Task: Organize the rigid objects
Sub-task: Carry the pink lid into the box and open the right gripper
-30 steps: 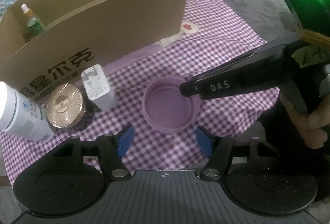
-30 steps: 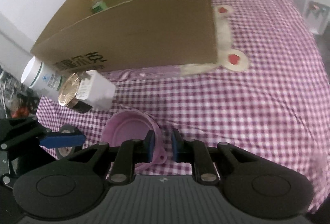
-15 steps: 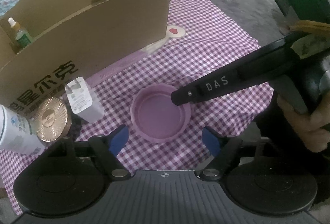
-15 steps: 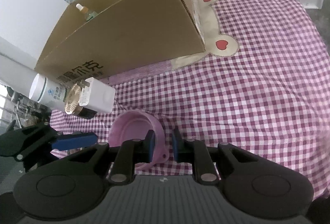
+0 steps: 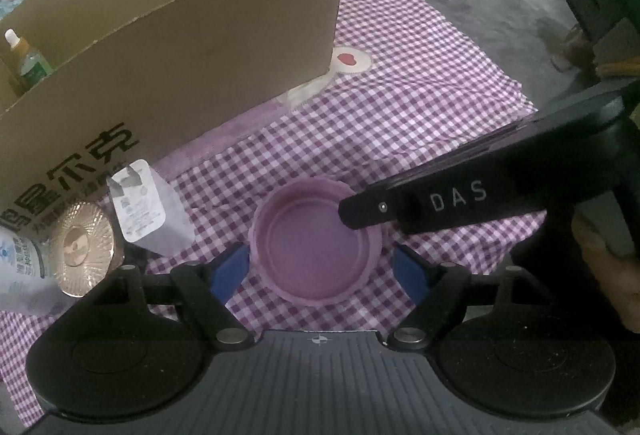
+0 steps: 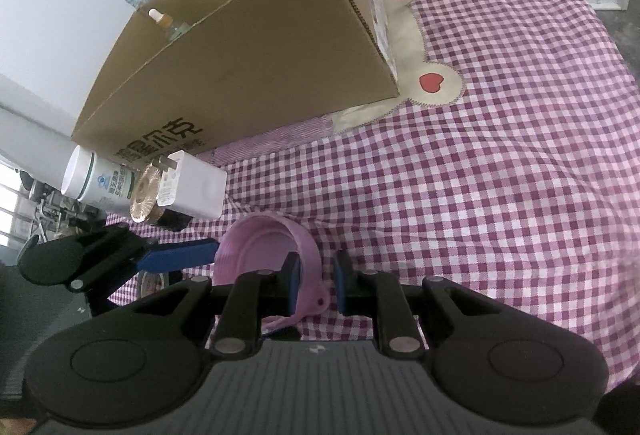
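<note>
Here the purple-and-white checked cloth point(image 5: 400, 107) fills most of both views, with a beige appliqué bearing red hearts point(image 6: 432, 81) sewn into it right of centre in the right wrist view. A big open cardboard box point(image 5: 192, 47) stands on the cloth in the upper left of each frame, black printed characters low on its front wall; inside, at its far left end, a small dropper bottle point(image 5: 28, 59) stands upright.

In front of the box's left corner, at the left edge of the left wrist view, three smaller things cluster close together: a white bottle point(image 5: 20, 267) with printed text, a jar with a ribbed gold lid point(image 5: 80, 247), and a white plug adapter point(image 5: 146, 213) with its prongs toward the box.

The pink-purple lid point(image 5: 316, 247) lies hollow side up on the cloth, low and central in the left wrist view. The right gripper point(image 6: 316, 281) reaches in from the right there; its blue pads are drawn narrow and pinch the lid's rim. The left gripper point(image 5: 322, 271) stands wide, its blue fingertips point(image 5: 230, 269) flanking the lid on either side without touching it. A hand point(image 5: 608, 271) grips the right tool's handle at the right edge.
</note>
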Demonstrator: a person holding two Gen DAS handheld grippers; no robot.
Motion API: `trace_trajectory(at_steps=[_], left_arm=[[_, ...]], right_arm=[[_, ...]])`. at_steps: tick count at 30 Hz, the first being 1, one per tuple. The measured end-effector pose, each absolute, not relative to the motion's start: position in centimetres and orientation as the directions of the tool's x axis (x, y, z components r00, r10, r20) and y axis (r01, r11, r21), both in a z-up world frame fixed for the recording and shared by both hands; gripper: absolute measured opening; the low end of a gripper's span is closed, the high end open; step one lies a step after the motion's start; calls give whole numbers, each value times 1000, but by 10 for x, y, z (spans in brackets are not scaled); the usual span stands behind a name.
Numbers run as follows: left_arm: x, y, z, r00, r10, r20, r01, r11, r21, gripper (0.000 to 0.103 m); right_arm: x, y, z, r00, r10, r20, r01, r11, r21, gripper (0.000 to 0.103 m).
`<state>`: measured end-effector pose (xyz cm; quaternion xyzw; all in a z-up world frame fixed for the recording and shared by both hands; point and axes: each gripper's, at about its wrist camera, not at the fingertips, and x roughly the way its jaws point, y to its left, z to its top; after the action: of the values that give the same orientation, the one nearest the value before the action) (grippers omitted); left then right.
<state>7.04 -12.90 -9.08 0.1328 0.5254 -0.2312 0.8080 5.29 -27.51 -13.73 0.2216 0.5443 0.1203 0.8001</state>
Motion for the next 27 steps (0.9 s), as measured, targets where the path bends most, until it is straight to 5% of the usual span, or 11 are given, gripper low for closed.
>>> trace_trajectory(at_steps=[5, 27], left_arm=[[71, -129, -92, 352, -216, -911, 498, 867, -13, 72], [53, -133, -65, 427, -224, -876, 497, 868, 20, 72]], right_arm=[[53, -271, -137, 374, 443, -815, 32, 872, 489, 19], [33, -270, -115, 425, 431, -796, 48, 867, 496, 20]])
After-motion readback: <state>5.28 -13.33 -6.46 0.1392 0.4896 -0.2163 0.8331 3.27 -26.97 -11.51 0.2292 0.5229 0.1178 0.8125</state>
